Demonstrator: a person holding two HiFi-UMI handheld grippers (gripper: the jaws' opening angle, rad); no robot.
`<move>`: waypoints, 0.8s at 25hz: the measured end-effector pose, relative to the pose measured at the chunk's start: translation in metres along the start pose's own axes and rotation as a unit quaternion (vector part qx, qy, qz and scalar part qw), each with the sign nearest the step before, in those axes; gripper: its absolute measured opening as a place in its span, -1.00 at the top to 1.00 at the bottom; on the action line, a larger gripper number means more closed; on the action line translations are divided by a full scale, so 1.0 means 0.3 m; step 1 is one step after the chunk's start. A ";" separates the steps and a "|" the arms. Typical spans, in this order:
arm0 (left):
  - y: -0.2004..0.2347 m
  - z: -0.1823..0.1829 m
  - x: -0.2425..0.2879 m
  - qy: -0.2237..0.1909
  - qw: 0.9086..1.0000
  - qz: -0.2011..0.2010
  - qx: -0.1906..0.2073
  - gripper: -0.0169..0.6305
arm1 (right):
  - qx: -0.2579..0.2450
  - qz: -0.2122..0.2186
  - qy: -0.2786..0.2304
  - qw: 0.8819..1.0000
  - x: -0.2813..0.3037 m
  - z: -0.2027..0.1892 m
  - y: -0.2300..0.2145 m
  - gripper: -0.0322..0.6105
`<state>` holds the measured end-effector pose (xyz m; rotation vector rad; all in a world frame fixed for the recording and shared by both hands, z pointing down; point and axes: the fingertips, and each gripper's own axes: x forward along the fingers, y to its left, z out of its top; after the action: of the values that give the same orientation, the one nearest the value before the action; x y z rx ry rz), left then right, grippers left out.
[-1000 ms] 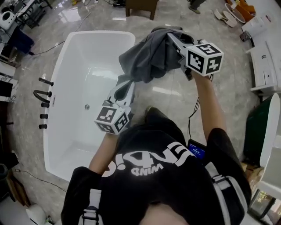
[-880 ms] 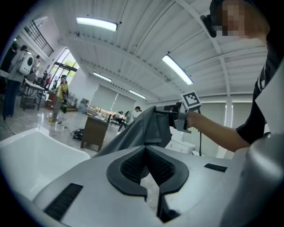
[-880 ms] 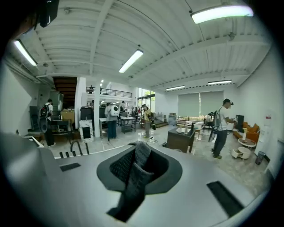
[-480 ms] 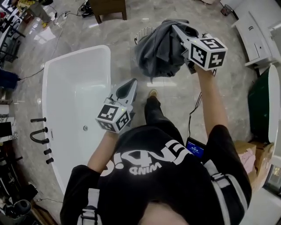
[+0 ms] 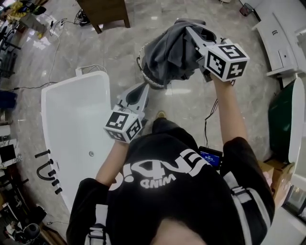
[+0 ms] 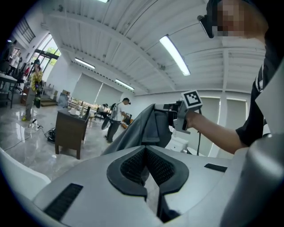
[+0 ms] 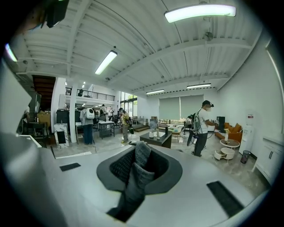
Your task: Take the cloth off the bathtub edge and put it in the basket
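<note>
The grey cloth (image 5: 169, 50) hangs bunched from my right gripper (image 5: 190, 32), whose jaws are shut on a fold of it (image 7: 134, 174). Under the cloth the pale rim of a round wire basket (image 5: 142, 60) shows on the floor; the cloth hides most of it. My left gripper (image 5: 142, 91) is lower and nearer to me, just short of the basket, with its jaws shut and nothing in them (image 6: 146, 162). In the left gripper view, the cloth (image 6: 140, 128) hangs ahead, held by the right gripper (image 6: 175, 115). The white bathtub (image 5: 74, 119) lies at the left.
A dark wooden table (image 5: 103, 12) stands beyond the basket. White cabinets (image 5: 282, 43) and a green tub-like object (image 5: 282, 119) line the right side. Black taps (image 5: 45, 167) sit by the bathtub's left rim. Marble floor surrounds the basket. People stand far off in the hall (image 7: 202, 126).
Both grippers and the cloth have swung to the right, away from the bathtub. The tub has slid to the left of the view, and the basket has come under the hanging cloth.
</note>
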<state>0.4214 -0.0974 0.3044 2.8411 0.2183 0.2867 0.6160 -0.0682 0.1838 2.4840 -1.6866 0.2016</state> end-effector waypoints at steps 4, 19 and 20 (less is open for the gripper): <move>0.038 0.075 0.189 -0.006 1.000 0.007 0.004 0.90 | -0.002 0.014 -0.006 1.000 0.098 0.039 -0.142 0.78; 0.253 0.089 0.449 0.045 0.999 -0.015 0.005 0.90 | 0.036 0.012 0.019 0.999 0.345 -0.109 -0.273 0.78; 0.264 0.081 0.462 0.050 0.999 -0.016 0.007 0.90 | 0.041 0.009 0.026 0.999 0.355 -0.136 -0.282 0.78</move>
<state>0.5705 -0.1545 0.3283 2.8361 0.2863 0.4228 0.7323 -0.1270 0.2408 2.4986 -1.7136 0.3402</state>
